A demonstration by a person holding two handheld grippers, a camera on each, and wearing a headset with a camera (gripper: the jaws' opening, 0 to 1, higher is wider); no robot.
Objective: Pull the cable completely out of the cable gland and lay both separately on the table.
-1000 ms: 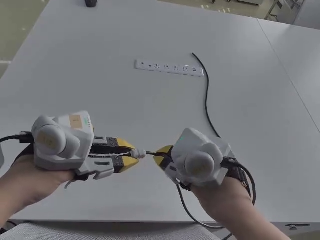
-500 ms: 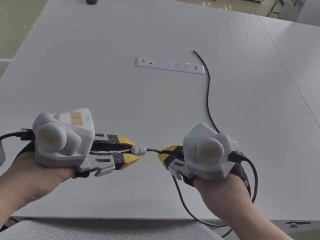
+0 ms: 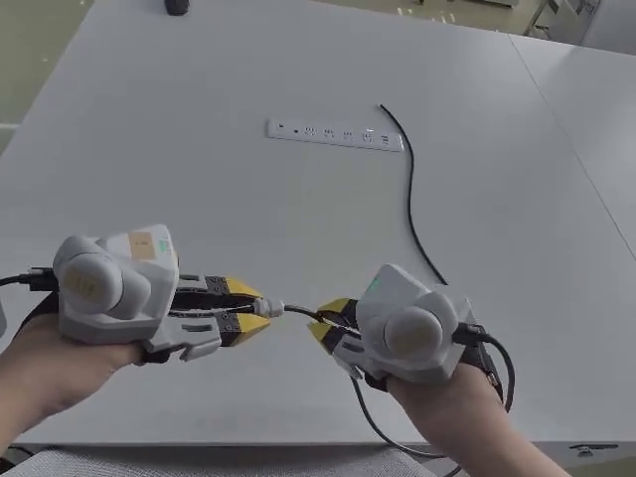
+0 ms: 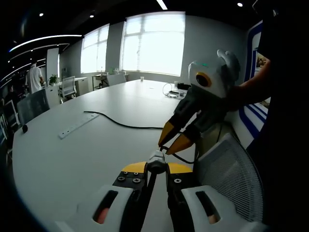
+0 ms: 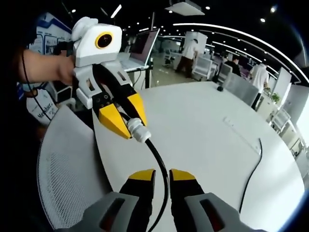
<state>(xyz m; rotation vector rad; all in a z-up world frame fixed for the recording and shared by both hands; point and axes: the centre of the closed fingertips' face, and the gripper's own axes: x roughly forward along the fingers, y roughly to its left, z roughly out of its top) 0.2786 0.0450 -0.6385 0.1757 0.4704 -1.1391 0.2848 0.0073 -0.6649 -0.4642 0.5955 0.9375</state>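
Cable gland (image 3: 266, 309) and cable (image 3: 301, 314) held between two grippers over the near table edge.
Left gripper (image 3: 252, 310) pinches the pale gland. Right gripper (image 3: 325, 320) pinches the black cable just beside it, with a short length bridging them. Farther off on the white table (image 3: 179, 179) lie a white power strip (image 3: 336, 134) and a loose black cord (image 3: 410, 204), well apart from both grippers.

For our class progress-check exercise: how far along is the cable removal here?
Done: left hand-held gripper clamps the cable gland, right hand-held gripper the cable. In hand: the pull; cable still runs into the gland. Left: free it, lay both separately on the table.
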